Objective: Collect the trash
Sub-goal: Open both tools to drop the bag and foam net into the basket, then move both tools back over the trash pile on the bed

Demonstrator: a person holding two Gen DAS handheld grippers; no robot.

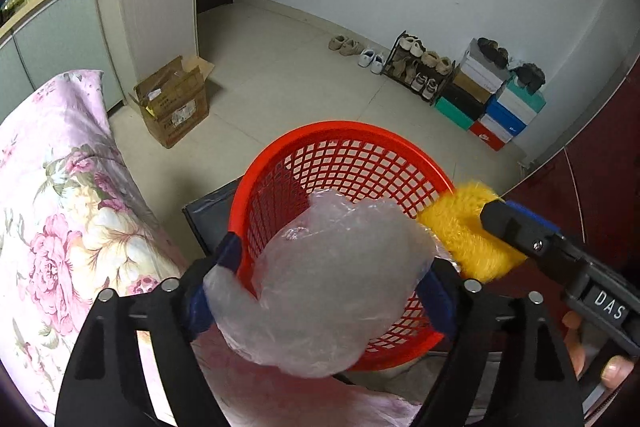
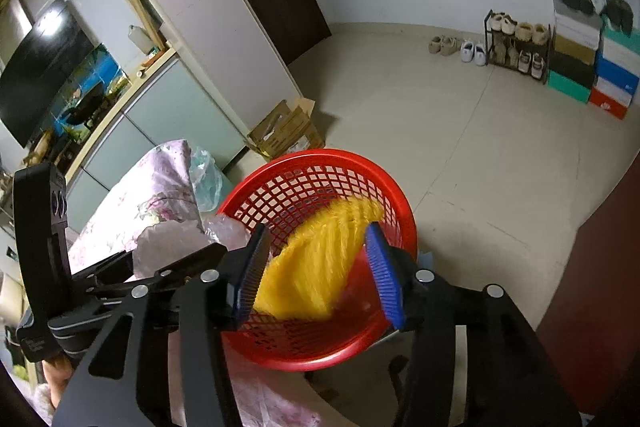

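Note:
A red mesh basket (image 1: 348,147) stands by the bed, also in the right wrist view (image 2: 320,163). A crumpled clear plastic bag (image 1: 320,279) sits between my left gripper's (image 1: 324,287) blue pads, over the basket's near rim; the jaws stand wide but touch the bag's sides. In the right wrist view the left gripper and bag (image 2: 176,243) are at the left. A fuzzy yellow item (image 2: 320,259) hangs blurred between my right gripper's (image 2: 320,267) spread pads, over the basket. In the left wrist view the right gripper (image 1: 516,223) and yellow item (image 1: 460,223) are at the basket's right rim.
A floral bedspread (image 1: 60,207) lies at the left. An open cardboard box (image 1: 176,103) stands on the tiled floor beyond the basket. A shoe rack (image 1: 420,67) and stacked shoe boxes (image 1: 492,99) line the far wall. Another plastic bag (image 2: 206,179) lies on the bed.

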